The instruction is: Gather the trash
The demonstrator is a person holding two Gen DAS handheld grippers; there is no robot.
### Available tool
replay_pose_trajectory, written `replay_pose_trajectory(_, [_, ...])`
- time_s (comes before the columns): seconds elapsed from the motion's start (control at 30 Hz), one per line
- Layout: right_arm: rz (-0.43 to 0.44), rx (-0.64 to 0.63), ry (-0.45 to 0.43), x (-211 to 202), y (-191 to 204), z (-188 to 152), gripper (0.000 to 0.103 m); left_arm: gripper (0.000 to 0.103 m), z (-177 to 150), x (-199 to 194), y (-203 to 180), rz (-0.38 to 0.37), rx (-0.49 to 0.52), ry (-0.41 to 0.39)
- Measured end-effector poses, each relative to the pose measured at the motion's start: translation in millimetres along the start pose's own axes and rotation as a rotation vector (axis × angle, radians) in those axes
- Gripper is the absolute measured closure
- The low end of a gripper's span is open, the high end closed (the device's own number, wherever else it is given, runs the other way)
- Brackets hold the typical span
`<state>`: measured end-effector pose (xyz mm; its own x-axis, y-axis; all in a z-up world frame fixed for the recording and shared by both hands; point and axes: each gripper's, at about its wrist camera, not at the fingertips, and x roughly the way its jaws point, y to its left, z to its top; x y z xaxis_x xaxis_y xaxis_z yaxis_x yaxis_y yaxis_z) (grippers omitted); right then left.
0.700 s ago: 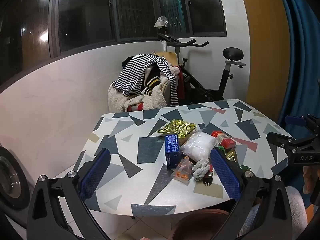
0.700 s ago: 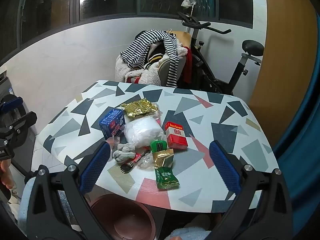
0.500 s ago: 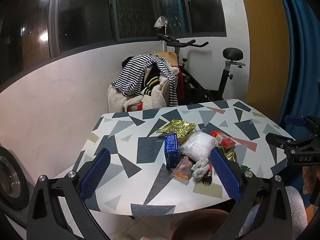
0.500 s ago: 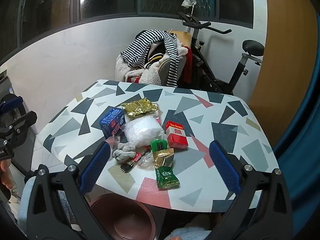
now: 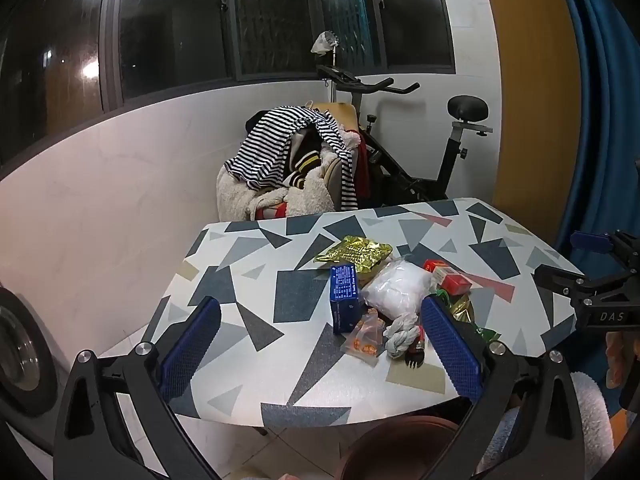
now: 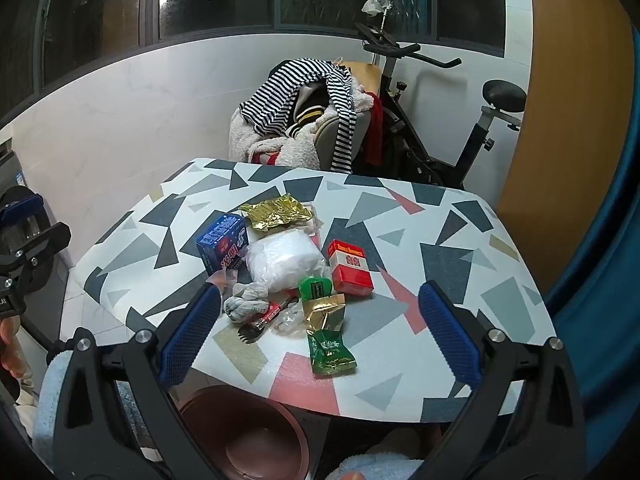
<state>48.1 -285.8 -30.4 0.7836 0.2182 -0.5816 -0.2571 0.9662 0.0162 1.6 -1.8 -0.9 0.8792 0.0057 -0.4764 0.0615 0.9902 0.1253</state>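
both my grippers gape empty | trash pile (image 6: 288, 268) mid-table (image 6: 460, 248), ahead and below | green packet (image 6: 330, 350) lies lengthwise toward my right gripper (image 6: 318, 338), the nearer | left gripper (image 5: 320, 350) farther off | bin (image 6: 244, 432) beneath near edge

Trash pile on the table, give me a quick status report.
Left tool and right tool both open, empty. Trash pile untouched on table. Brown bin below near edge. Nothing in the way.
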Motion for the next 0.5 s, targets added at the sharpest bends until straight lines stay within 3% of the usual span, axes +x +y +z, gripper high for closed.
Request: replay_pose_trajectory(0.5, [-0.002,-0.005,-0.001,-0.3,2.6,-0.9,0.006,0.005,-3.2,-1.6,3.1,-0.008,-0.012,0.001])
